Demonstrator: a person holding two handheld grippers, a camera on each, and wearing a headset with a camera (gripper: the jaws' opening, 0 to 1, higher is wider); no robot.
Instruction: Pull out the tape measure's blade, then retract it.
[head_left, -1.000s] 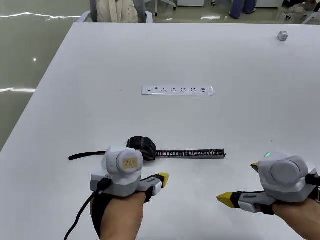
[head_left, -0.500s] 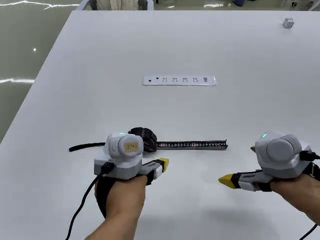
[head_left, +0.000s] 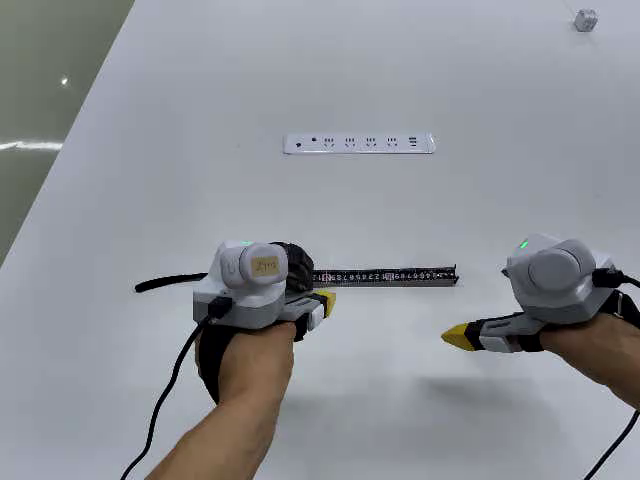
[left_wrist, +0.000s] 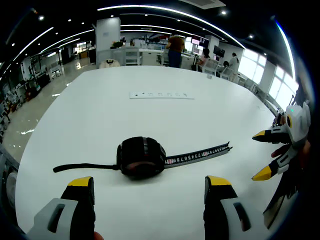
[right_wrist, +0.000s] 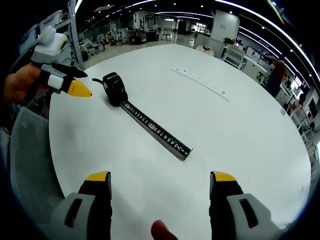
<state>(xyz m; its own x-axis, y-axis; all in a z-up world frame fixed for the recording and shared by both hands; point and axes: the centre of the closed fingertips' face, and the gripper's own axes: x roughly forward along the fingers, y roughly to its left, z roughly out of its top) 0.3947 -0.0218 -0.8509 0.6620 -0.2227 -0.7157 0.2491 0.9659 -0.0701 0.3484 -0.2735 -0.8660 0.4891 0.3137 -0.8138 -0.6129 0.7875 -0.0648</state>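
Observation:
The black tape measure case (head_left: 297, 262) lies on the white table (head_left: 400, 80), partly hidden behind my left gripper (head_left: 318, 305). Its blade (head_left: 390, 276) runs out to the right, flat on the table, and a black strap (head_left: 165, 283) trails left. In the left gripper view the case (left_wrist: 141, 157) sits just ahead of my open left gripper (left_wrist: 147, 185), untouched. My right gripper (head_left: 478, 310) hovers open, to the right of and nearer than the blade's end. In the right gripper view the blade (right_wrist: 156, 131) ends just ahead of the open right gripper (right_wrist: 161, 176).
A white power strip (head_left: 359, 144) lies further back at the table's middle. A small grey object (head_left: 585, 19) sits at the far right corner. The table's left edge drops to a shiny floor (head_left: 40, 90). A black cable (head_left: 170, 390) hangs from my left gripper.
Both grippers have moved forward: the left closer to the case, the right closer to the blade's end. The tape measure has not moved. The head camera has tilted down.

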